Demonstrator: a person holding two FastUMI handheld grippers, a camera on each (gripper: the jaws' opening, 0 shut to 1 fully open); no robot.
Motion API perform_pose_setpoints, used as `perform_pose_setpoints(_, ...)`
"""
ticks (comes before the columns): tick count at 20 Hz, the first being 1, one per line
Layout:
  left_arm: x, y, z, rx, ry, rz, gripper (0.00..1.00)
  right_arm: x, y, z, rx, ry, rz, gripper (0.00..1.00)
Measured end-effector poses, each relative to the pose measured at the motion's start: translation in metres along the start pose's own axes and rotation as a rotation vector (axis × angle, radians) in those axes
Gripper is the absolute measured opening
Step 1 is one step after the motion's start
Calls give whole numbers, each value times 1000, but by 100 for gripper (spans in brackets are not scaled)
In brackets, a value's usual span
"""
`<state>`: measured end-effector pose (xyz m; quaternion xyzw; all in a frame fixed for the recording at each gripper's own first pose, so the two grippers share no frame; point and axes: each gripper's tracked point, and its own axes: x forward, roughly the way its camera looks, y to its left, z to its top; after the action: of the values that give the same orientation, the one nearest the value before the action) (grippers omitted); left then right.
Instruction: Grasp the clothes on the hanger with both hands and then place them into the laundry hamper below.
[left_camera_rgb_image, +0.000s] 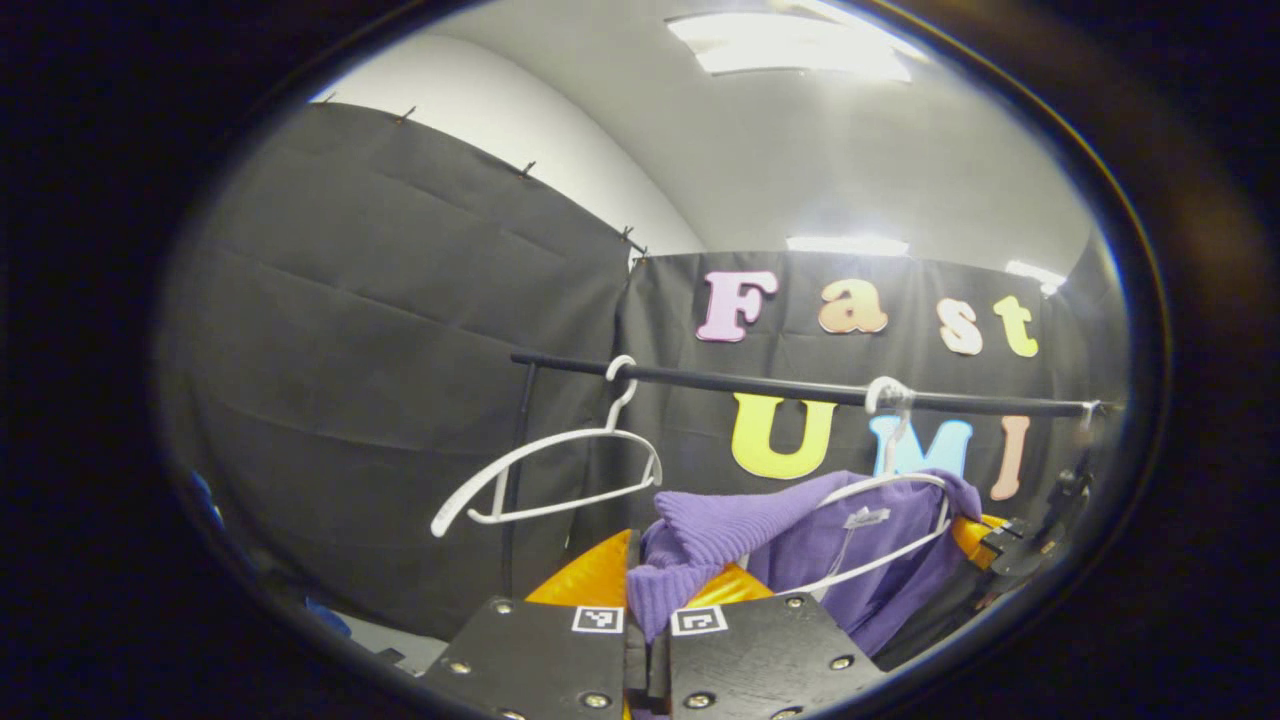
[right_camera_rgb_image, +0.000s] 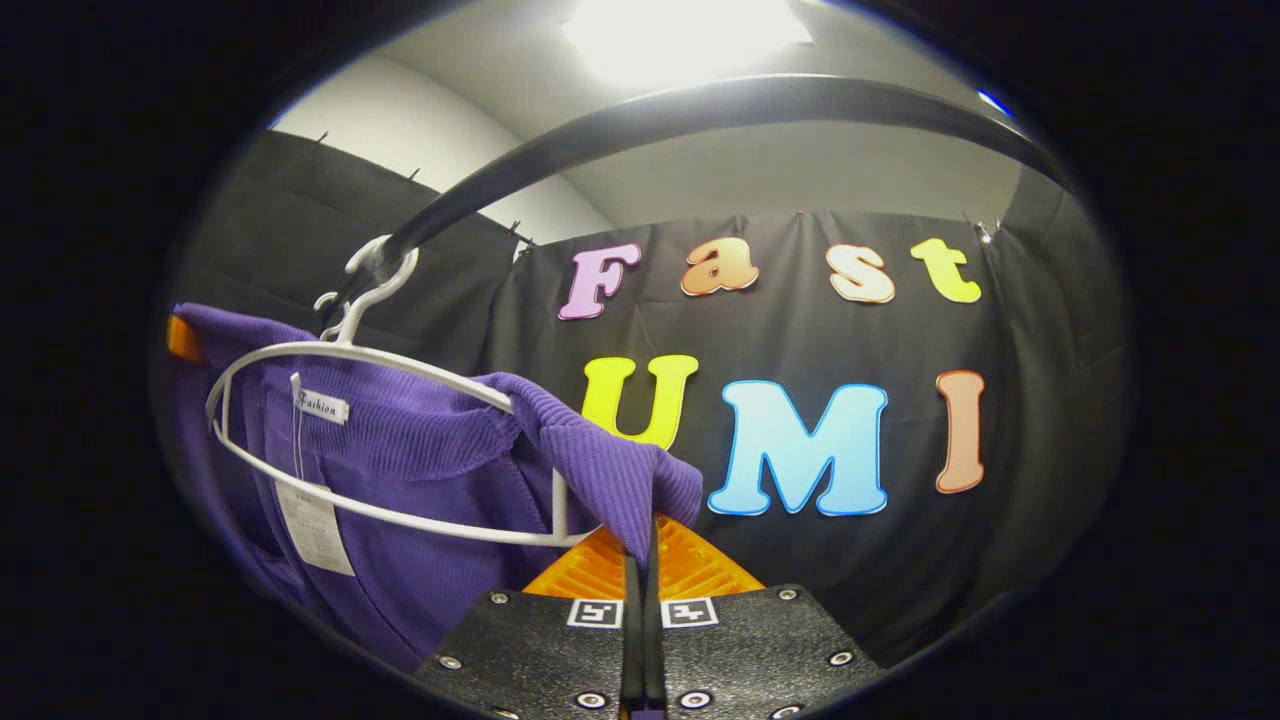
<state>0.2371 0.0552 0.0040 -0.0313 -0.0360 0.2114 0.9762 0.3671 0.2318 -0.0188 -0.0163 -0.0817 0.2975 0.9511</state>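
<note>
Sweater (right_camera_rgb_image: 420, 440), purple knit, hung on a white hanger (right_camera_rgb_image: 300, 352) from the rail (right_camera_rgb_image: 640, 115); one shoulder had slipped off the hanger's end and drooped toward the right gripper (right_camera_rgb_image: 640, 560). An empty hanger (left_camera_rgb_image: 550, 470) hung further along the rail. The hamper was not observed.

Judged step: freeing the garment from its hanger. Recommended practice: draw both shoulders outward and down together, so the hanger stays hooked on the rail and the knit does not snag.

Left gripper (left_camera_rgb_image: 648, 610): jaws drawn together on a fold of sweater. Right gripper: jaws nearly touching, pinching the drooping shoulder. Both holds appeared shallow, at the cloth's edge.
</note>
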Motion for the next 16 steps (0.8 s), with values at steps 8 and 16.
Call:
perform_pose_setpoints(8,25,32,10,-10,-3,-32,2,-2,1,-1,45,11,54,0)
perform_pose_setpoints(16,52,51,-8,60,40,-87,2,-1,-12,13,-4,-55,-18,0)
